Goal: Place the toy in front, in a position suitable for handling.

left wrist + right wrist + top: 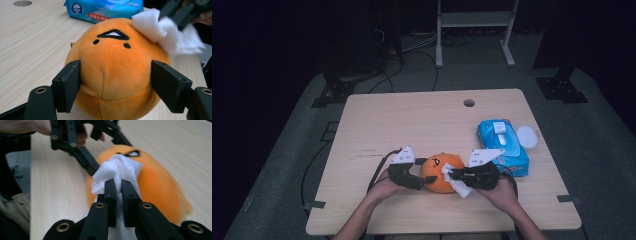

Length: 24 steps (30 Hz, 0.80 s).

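Observation:
An orange plush ball point(439, 172) with a stitched face rests near the table's front edge. My left gripper point(428, 180) is shut on it, one jaw pressing each side of the plush ball point(117, 67) in the left gripper view. My right gripper point(451, 174) is shut on a white wipe point(459, 185) and holds it against the ball's right side. In the right gripper view the wipe point(117, 171) bunches out past the closed jaws of the right gripper point(118, 187) onto the orange ball point(155, 187). The wipe point(162, 32) touches the ball's top right in the left gripper view.
A blue pack of wet wipes point(504, 145) lies just right of the ball, its white lid point(527, 136) flipped open toward the table's right edge. A round hole point(469, 103) sits near the table's far edge. A white metal frame point(474, 30) stands beyond the table.

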Tool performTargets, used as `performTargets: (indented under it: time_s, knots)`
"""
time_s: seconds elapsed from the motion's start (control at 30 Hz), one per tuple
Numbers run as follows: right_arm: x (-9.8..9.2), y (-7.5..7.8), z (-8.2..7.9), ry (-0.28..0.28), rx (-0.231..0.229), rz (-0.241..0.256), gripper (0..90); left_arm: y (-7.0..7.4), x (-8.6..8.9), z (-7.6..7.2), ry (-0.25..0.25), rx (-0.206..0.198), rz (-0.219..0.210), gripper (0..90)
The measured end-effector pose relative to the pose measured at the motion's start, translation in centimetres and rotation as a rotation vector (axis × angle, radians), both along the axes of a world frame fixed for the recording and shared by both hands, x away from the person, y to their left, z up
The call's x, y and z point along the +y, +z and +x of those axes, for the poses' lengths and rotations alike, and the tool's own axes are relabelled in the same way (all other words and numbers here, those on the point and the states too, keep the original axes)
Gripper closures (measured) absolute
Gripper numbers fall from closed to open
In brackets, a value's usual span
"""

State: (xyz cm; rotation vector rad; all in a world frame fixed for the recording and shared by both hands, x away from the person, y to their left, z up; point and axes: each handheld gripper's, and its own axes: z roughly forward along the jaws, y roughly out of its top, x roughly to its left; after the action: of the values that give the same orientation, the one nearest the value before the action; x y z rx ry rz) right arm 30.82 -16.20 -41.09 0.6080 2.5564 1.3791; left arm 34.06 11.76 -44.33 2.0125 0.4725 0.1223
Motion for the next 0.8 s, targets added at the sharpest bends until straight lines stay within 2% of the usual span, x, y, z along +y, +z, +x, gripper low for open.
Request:
performTargets:
  time_s: [0.13,0.2,0.3,0.57,0.67,0.8]
  knots:
    - [-2.3,-0.5,0.9,-0.071,0.019,-0.008,83.3,-0.2,0.4,0.2,0.004,0.012,-0.002,25.9]
    - [-2.7,-0.6,0.9,-0.079,0.023,-0.012,83.4,-0.3,0.5,0.3,0.003,0.017,-0.006,25.9]
    - [-2.9,-0.7,0.7,-0.067,0.033,-0.023,83.3,-0.3,0.6,0.3,0.006,0.022,-0.005,25.2]
    - [-1.3,-0.5,0.0,-0.016,0.024,-0.035,83.2,-0.2,0.3,0.2,-0.015,0.016,0.005,19.1]
    - [-0.9,-0.3,-0.2,0.002,0.019,-0.017,83.2,0.1,-0.2,-0.2,-0.026,-0.027,0.007,23.7]
    - [0.4,0.2,-0.6,0.025,-0.002,-0.004,83.3,0.7,-1.5,-1.3,-0.063,-0.111,0.045,26.3]
